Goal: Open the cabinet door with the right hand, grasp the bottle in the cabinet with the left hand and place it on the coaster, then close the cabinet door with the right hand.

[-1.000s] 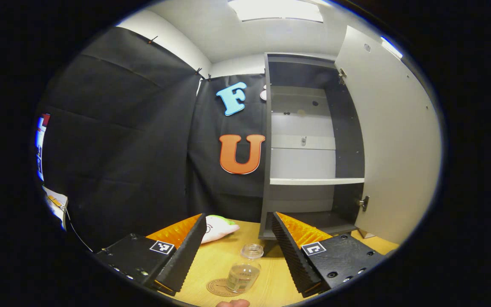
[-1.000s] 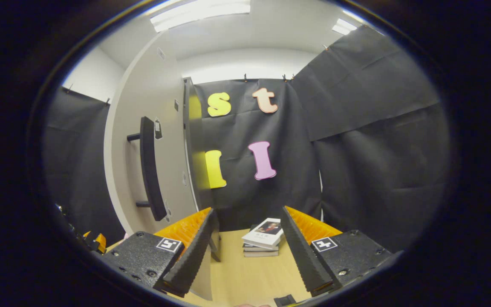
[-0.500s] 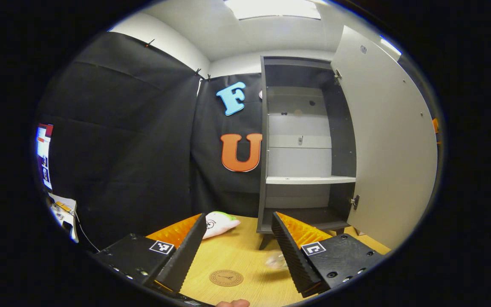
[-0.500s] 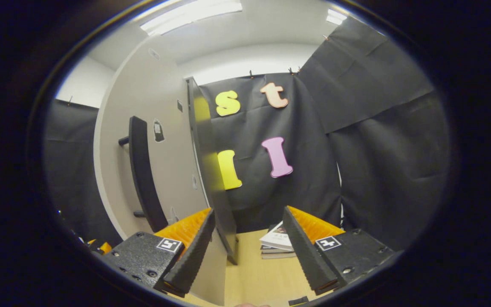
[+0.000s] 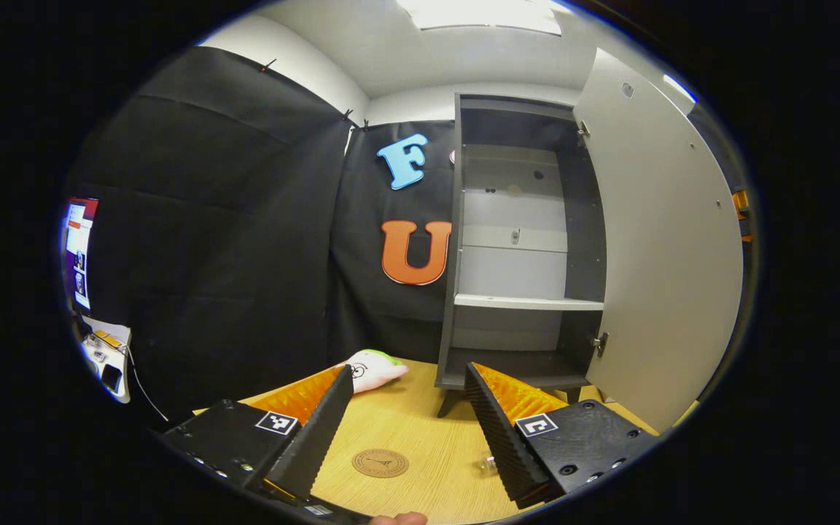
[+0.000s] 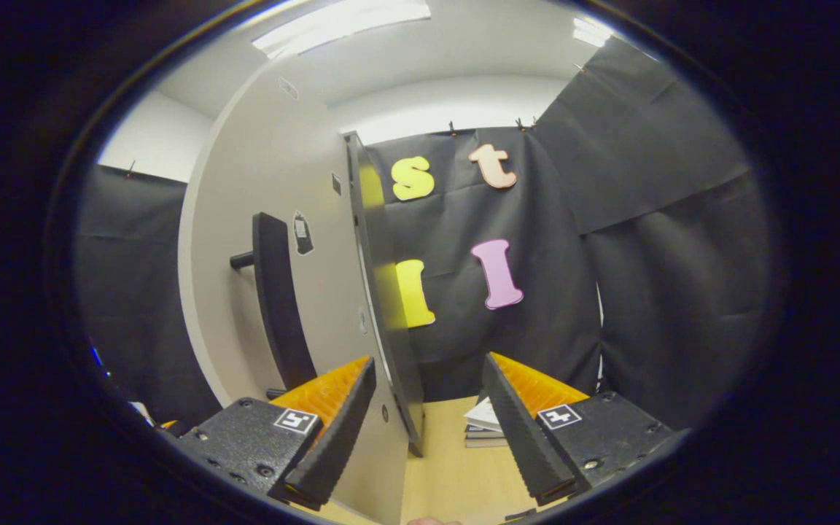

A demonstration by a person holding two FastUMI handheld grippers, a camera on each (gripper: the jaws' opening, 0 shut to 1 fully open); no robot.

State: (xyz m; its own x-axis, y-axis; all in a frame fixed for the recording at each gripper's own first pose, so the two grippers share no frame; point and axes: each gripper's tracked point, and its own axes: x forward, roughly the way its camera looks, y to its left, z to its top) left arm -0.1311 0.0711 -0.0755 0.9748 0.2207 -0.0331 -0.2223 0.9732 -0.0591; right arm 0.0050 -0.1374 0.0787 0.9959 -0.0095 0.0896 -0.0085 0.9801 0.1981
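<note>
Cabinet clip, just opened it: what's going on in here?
A person holds a claw in each hand. The left claw is open over the table, and the coaster is bare. Something clear, probably the bottle, peeks out beside one finger, off the coaster. The cabinet door is open. The right claw is open at the door's edge, near the handle, gripping nothing.

Booth enclosed by black cloth walls (image 5: 230, 219), clipped along the top edge below a white upper wall (image 5: 296, 69). White ceiling with a lit rectangular light panel (image 5: 482, 13); a second lit panel (image 6: 340, 18) seen in the right gripper view. Light wood desk (image 5: 405, 430) at the bottom. A lit screen (image 5: 79, 248) stands at the far left edge, with small items and a cable below it.
</note>
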